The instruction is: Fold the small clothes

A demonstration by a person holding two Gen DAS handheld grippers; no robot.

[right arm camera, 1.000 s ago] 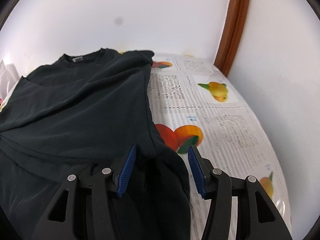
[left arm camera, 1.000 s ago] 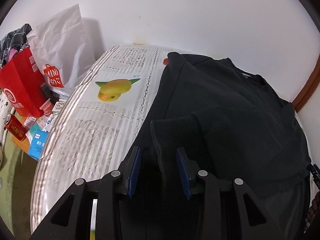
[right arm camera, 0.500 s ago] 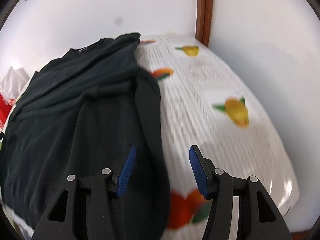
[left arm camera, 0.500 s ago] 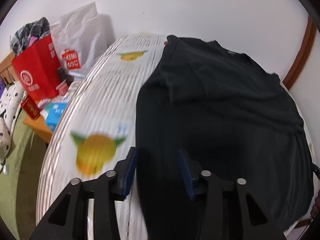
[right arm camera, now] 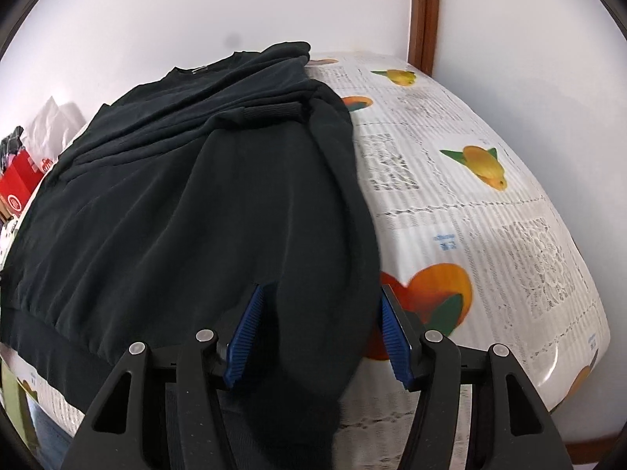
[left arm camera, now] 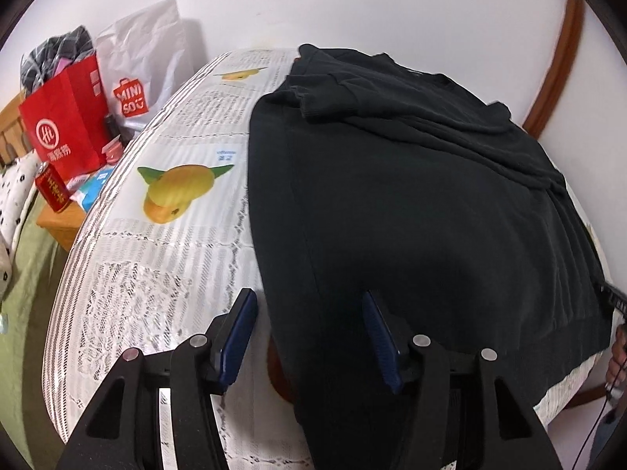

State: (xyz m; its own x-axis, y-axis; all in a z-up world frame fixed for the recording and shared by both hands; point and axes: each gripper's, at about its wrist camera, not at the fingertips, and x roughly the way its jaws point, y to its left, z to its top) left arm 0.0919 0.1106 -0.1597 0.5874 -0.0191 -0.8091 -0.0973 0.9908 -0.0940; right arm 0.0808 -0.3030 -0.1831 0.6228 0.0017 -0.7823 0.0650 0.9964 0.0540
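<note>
Left tongs [left arm camera: 309,337] just spread, off black sweater [left arm camera: 411,196]; right tongs [right arm camera: 319,337] likewise spread at 6 o'clock. Sleeves folded inward.

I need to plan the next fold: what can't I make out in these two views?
- Black sweater hem corners: cut off below the left tongs and the right tongs, both views.
- Right tongs grip: sweater fills the gap, pad contact unclear.
- Neck label: too small, right wrist view.
</note>
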